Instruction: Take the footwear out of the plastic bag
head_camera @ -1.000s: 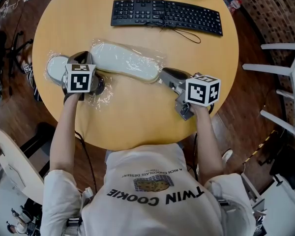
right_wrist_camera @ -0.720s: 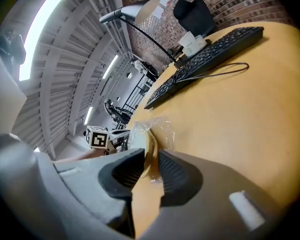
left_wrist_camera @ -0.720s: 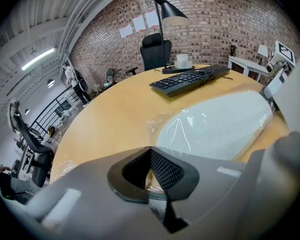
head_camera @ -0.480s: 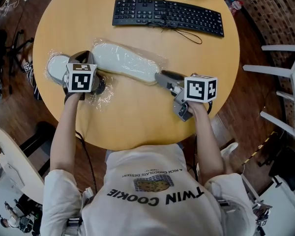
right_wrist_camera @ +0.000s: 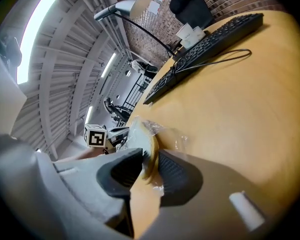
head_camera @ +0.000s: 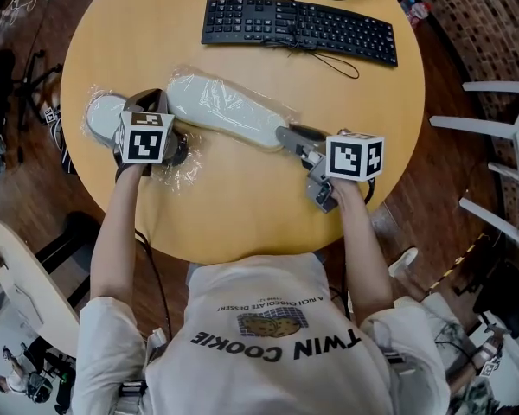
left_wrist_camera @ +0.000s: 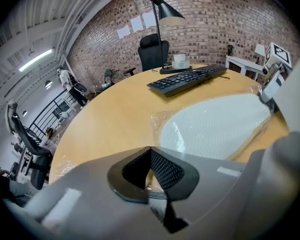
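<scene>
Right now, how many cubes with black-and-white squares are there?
2: one cube on the left gripper, pinching the plastic bag; one cube on the right gripper, its jaws closing on the footwear.

Even bright indoor light, soft shadows, sheen on the plastic bag (head_camera: 225, 111) (faint), gripper views fisheye-bent, corners black.

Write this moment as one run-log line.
left gripper: shut on plastic bag | right gripper: closing on slipper | slipper: inside bag

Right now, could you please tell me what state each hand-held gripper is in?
Left hand-held gripper: closed, pinching the plastic bag.
Right hand-held gripper: jaws closing on the slipper end, through the plastic bag.
</scene>
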A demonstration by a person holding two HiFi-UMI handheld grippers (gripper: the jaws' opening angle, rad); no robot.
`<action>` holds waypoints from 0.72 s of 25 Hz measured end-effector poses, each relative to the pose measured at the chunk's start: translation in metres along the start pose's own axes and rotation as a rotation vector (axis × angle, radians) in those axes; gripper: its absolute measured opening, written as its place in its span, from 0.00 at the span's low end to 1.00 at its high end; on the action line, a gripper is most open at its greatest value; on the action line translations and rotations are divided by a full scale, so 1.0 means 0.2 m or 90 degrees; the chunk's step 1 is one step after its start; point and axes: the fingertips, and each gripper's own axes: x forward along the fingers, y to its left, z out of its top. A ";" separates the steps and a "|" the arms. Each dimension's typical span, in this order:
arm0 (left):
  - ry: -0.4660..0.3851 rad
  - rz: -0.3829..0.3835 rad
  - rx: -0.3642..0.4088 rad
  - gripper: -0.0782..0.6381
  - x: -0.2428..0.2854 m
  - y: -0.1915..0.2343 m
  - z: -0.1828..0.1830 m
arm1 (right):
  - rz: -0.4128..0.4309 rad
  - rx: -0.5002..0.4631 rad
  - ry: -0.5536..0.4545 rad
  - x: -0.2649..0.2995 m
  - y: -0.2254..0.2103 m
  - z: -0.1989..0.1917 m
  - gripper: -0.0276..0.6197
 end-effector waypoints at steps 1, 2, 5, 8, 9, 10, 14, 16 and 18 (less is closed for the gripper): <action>-0.004 -0.005 -0.005 0.11 -0.01 0.00 0.00 | -0.005 -0.002 -0.002 0.00 0.00 0.00 0.19; -0.005 -0.010 -0.007 0.11 -0.02 0.00 0.00 | -0.009 -0.004 -0.003 0.00 0.00 0.00 0.19; 0.001 -0.022 0.011 0.11 -0.04 -0.02 -0.02 | -0.018 -0.004 -0.004 0.01 -0.01 0.00 0.18; 0.021 -0.025 0.039 0.11 -0.02 -0.05 -0.06 | -0.025 -0.002 -0.005 0.01 -0.02 0.01 0.18; 0.029 -0.026 0.045 0.11 -0.02 -0.05 -0.07 | -0.027 -0.003 -0.005 0.01 -0.02 0.01 0.18; 0.038 -0.027 0.052 0.11 -0.01 -0.06 -0.08 | -0.028 -0.004 -0.005 0.02 -0.02 0.01 0.18; 0.070 -0.037 0.081 0.11 0.01 -0.07 -0.10 | -0.031 -0.005 -0.004 0.01 -0.03 0.01 0.18; 0.075 -0.038 0.083 0.11 0.01 -0.07 -0.10 | -0.031 -0.006 -0.003 0.01 -0.02 0.00 0.18; 0.078 -0.033 0.084 0.11 0.01 -0.07 -0.10 | -0.029 -0.003 -0.004 0.01 -0.02 0.00 0.18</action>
